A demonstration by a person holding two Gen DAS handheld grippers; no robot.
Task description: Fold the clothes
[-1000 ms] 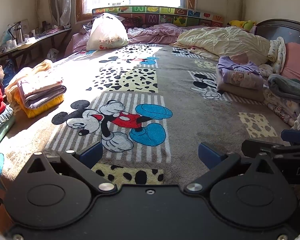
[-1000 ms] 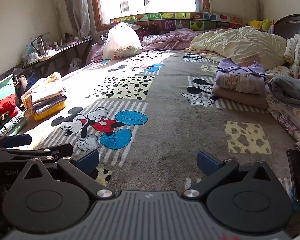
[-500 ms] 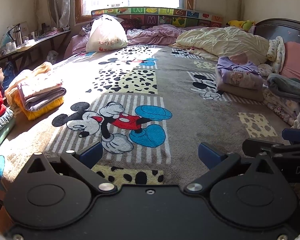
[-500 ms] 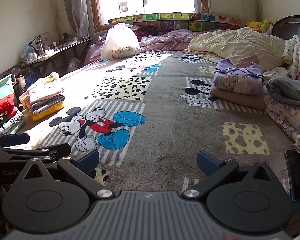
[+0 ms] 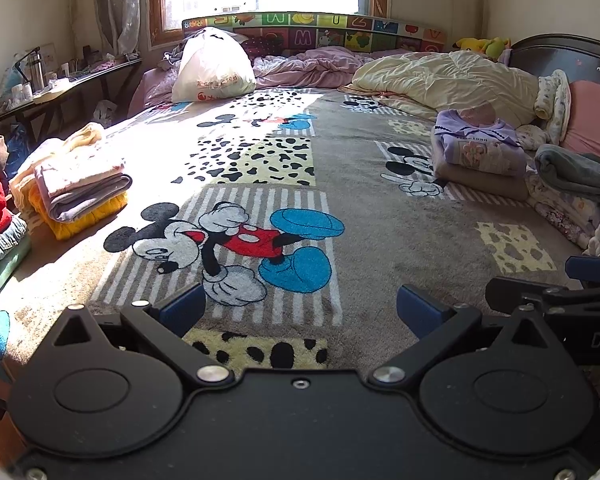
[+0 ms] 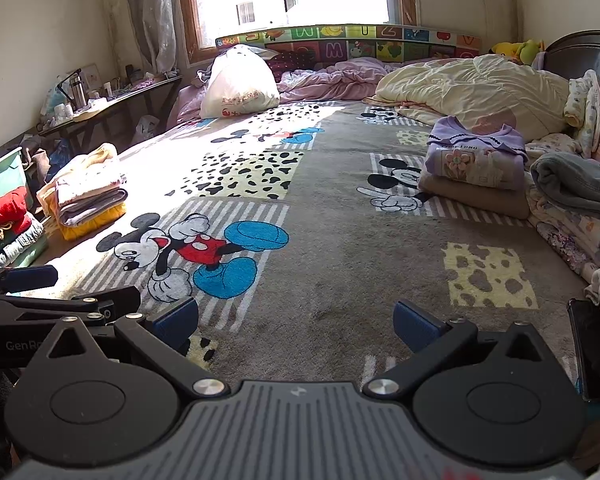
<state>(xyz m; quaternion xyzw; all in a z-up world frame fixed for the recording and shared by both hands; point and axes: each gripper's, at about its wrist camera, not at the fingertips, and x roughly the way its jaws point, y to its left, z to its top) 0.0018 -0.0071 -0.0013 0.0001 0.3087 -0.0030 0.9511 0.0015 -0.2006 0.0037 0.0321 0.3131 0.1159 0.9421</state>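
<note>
Both grippers hover open and empty over a bed covered by a grey cartoon-mouse blanket (image 5: 364, 208). My left gripper (image 5: 300, 306) has blue pads spread wide; my right gripper (image 6: 296, 320) stands the same, just to its right. A folded stack of pink, lilac and yellow clothes (image 5: 80, 188) lies at the left edge, also seen as the same stack (image 6: 88, 196). A folded purple top on a beige garment (image 5: 480, 156) sits at the right, the purple top (image 6: 476, 160) in the right wrist view too. Unfolded grey and floral clothes (image 6: 576, 196) are heaped at the far right.
A cream quilt (image 5: 448, 80) and pink bedding (image 5: 312, 68) are bunched at the head, beside a full white bag (image 5: 212, 68). Red and striped clothes (image 6: 4, 224) pile at the left. A cluttered desk (image 5: 60, 84) stands by the wall. A dark phone (image 6: 592, 352) lies at the right.
Both views have drifted slightly; the scene sits a little lower and closer. Both grippers stay open and nothing on the bed has moved.
</note>
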